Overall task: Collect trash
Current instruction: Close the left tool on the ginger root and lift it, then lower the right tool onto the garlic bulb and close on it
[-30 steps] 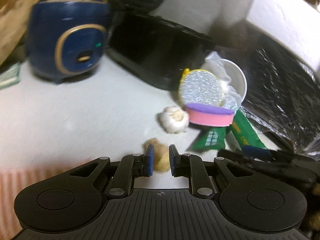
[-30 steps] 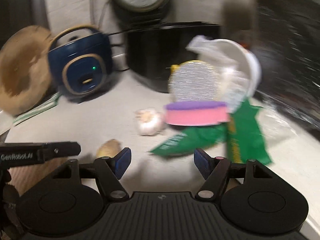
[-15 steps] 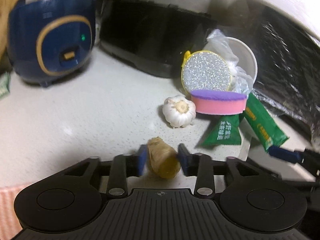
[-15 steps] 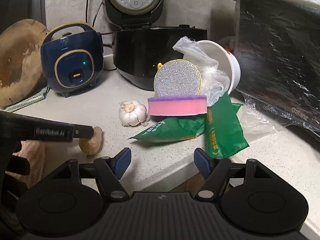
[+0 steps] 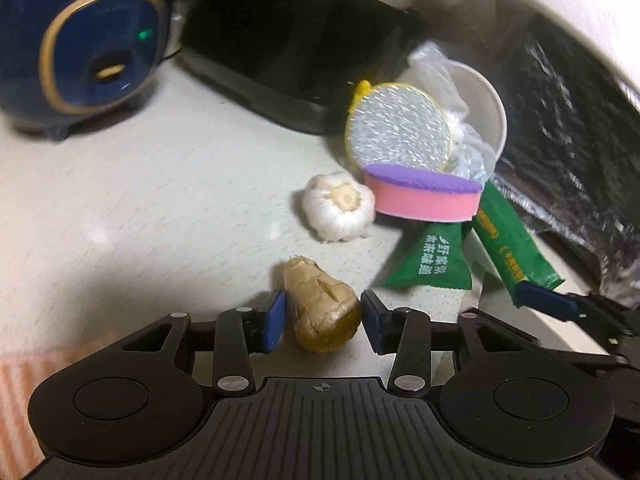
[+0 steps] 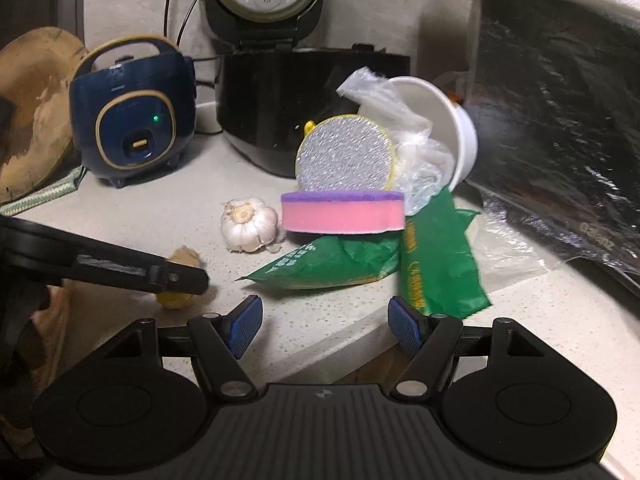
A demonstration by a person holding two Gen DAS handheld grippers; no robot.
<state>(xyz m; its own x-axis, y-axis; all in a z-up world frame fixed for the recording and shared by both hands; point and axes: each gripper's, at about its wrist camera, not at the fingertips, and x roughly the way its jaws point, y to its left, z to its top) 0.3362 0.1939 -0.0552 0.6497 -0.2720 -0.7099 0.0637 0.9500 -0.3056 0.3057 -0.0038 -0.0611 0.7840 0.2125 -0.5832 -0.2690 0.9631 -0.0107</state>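
Note:
A knob of ginger (image 5: 320, 308) lies on the pale counter between the pads of my left gripper (image 5: 322, 312). The pads stand close on both sides of it, open, with a thin gap at the right pad. Beyond it lie a garlic bulb (image 5: 340, 208), a pink-and-purple sponge (image 5: 424, 200), a silver scrubber (image 5: 398, 128), two green packets (image 5: 432, 264) and a tipped white cup (image 5: 484, 100) stuffed with clear plastic. My right gripper (image 6: 322, 320) hangs open at the counter's front edge, just short of the green packets (image 6: 440, 264), nothing between its fingers.
A blue rice cooker (image 6: 132, 120) and a black cooker (image 6: 272, 100) with raised lid stand at the back. A foil-wrapped appliance (image 6: 560, 140) blocks the right. A wooden board (image 6: 32, 112) leans at far left. A striped cloth (image 5: 24, 372) lies at the near left.
My left gripper's jaws widened from nearly closed and came forward and down, so the ginger now sits between them. The right gripper stayed where it was, open.

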